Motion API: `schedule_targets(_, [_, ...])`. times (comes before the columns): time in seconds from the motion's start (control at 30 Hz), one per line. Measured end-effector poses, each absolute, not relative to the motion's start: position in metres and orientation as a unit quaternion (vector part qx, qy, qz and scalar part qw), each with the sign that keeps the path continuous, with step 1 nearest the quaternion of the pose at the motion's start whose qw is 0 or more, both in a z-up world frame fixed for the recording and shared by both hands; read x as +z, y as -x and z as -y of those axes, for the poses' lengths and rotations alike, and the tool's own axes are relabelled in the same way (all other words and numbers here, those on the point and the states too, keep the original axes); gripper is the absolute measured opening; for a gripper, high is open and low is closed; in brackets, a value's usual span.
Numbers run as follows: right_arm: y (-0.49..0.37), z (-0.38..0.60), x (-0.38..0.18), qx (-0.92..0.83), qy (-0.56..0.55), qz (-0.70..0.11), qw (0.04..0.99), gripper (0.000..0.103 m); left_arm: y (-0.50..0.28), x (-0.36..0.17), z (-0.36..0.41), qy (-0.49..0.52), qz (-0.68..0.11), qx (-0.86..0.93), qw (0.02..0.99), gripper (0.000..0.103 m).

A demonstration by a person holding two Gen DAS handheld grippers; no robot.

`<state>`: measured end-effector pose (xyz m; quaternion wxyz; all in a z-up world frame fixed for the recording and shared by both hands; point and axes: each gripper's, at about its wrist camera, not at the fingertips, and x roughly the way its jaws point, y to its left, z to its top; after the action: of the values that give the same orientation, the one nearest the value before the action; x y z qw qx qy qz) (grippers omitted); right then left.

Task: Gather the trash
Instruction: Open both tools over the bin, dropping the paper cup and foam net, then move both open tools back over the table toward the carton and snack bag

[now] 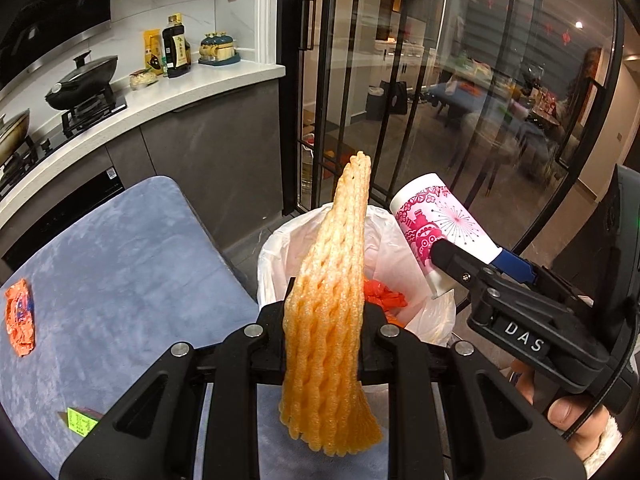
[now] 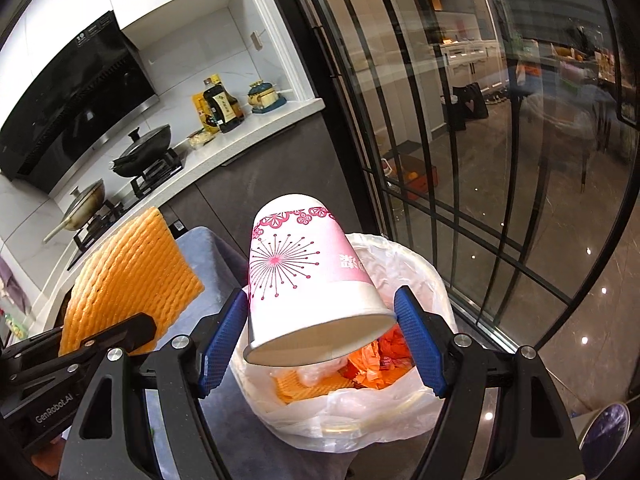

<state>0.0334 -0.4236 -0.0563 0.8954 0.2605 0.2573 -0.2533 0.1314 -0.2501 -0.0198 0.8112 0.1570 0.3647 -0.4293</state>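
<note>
Foam net (image 1: pixel 332 280) stood upright, clamped in left gripper (image 1: pixel 325 322), above near rim of bin (image 1: pixel 280 248). Paper cup (image 2: pixel 308 276), white with pink print, was pinched at its mouth end by right gripper (image 2: pixel 320 338), tilted mouth-down over bin opening. Blue pads (image 2: pixel 418 342) pressed both cup sides. Bin, lined with white bag (image 2: pixel 400 408), held orange scraps (image 2: pixel 380 360) and clear plastic. Orange wrapper (image 1: pixel 19 322) and green label (image 1: pixel 82 424) lay on grey cloth table (image 1: pixel 120 248), just beside bin. Hand (image 1: pixel 576 420) gripped right tool's handle.

Black grippers w/ silver screws, blue textured pads (image 2: pixel 420 340), "DAS" label, fuzzy white sleeve (image 1: pixel 604 448).
</note>
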Motion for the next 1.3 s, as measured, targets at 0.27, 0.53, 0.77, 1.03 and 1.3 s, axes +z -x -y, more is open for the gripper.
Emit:
schedule_targets(0.27, [-0.036,0.433,-0.062,-0.259,-0.266,-0.263,0.890,0.073,-0.131,-0.031,0.265,-0.165,-0.375,-0.429,0.805,0.022])
schedule_targets(0.53, [-0.040,0.441,-0.069,-0.265,-0.269,-0.269,0.886,0.075,-0.137,-0.036,0.274,-0.165,-0.381,-0.429,0.803,0.030])
schedule_targets(0.77, [-0.042,0.445,-0.072,-0.272,-0.277,-0.268,0.882,0.076,-0.145,-0.042,0.276,-0.161,-0.390,-0.417,0.805,0.044])
schedule_targets(1.03, [-0.044,0.444,-0.071,-0.269,-0.276,-0.267,0.883,0.076,-0.153,-0.045,0.269,-0.155,-0.400,-0.405,0.808,0.046])
schedule_targets(1.3, [-0.050,0.440,-0.069,-0.265,-0.270,-0.266,0.887,0.076,-0.155,-0.041,0.258,-0.148,-0.396,-0.403,0.811,0.049])
